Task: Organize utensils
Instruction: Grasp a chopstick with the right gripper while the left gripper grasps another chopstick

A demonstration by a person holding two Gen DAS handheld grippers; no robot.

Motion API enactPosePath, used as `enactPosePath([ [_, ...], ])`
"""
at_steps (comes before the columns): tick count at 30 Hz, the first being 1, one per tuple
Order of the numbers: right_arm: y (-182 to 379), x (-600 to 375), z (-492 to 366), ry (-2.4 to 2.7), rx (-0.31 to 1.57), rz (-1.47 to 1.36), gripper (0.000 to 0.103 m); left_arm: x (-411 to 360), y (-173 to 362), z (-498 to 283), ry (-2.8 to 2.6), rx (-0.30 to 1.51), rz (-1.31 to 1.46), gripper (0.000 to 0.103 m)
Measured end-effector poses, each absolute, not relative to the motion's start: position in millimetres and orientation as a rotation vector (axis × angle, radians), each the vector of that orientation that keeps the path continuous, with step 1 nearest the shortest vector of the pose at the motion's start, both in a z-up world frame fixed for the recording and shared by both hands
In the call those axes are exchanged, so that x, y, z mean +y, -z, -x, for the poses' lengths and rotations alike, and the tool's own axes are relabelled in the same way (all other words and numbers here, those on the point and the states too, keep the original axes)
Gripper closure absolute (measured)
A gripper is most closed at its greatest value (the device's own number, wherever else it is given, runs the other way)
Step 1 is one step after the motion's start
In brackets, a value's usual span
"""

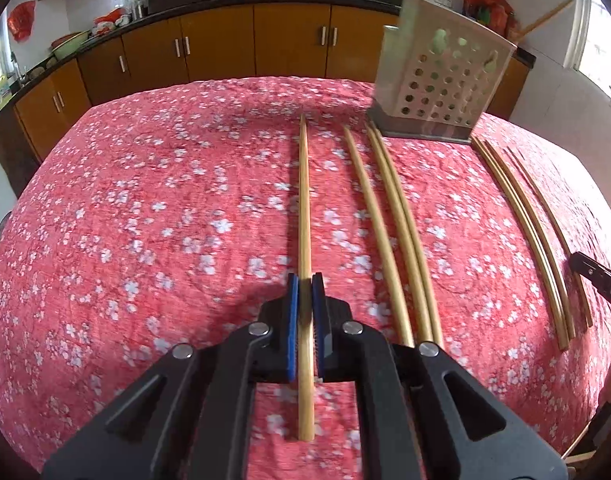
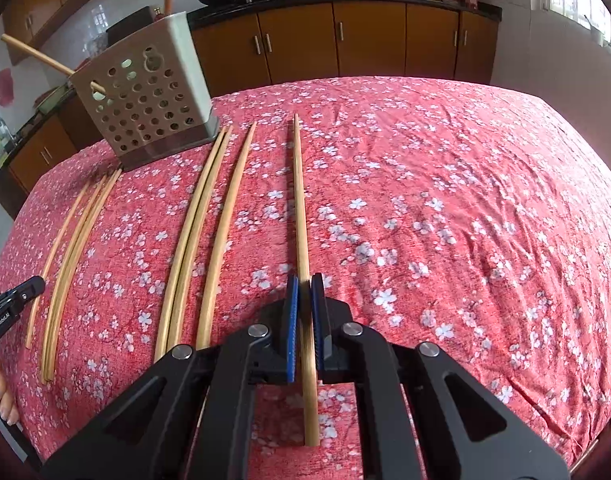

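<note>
Each hand-held gripper, left (image 1: 304, 280) and right (image 2: 304, 280), is pinched onto one chopstick (image 1: 304, 208) (image 2: 301, 200) lying on the worktop (image 1: 145, 200), so lifting near one end may let it pivot or slip before reaching the perforated holder (image 1: 437, 88).

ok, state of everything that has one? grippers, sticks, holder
left gripper: shut on left chopstick
right gripper: shut on right chopstick
left chopstick: clamped between the fingers, pointing forward
right chopstick: same
loose chopsticks: lying flat on the cloth, not yet stowed
utensil holder: upright, two sticks poking out the top
</note>
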State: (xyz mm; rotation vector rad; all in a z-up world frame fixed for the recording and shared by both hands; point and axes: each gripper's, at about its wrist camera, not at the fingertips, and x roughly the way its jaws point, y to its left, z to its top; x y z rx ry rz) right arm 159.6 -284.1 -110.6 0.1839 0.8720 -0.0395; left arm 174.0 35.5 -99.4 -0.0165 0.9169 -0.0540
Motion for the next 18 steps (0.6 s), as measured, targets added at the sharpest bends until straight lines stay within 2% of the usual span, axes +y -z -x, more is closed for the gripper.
enactPosePath([
  [5,112,-294,-161,0.052,0.86,-0.187,0.095,64,98,-178,0.046,0.903,0.076,0.094],
  [18,112,-291,-159,0.054,0.85,-0.169,0.095,72,96,-173,0.063,0.889,0.122,0.093],
])
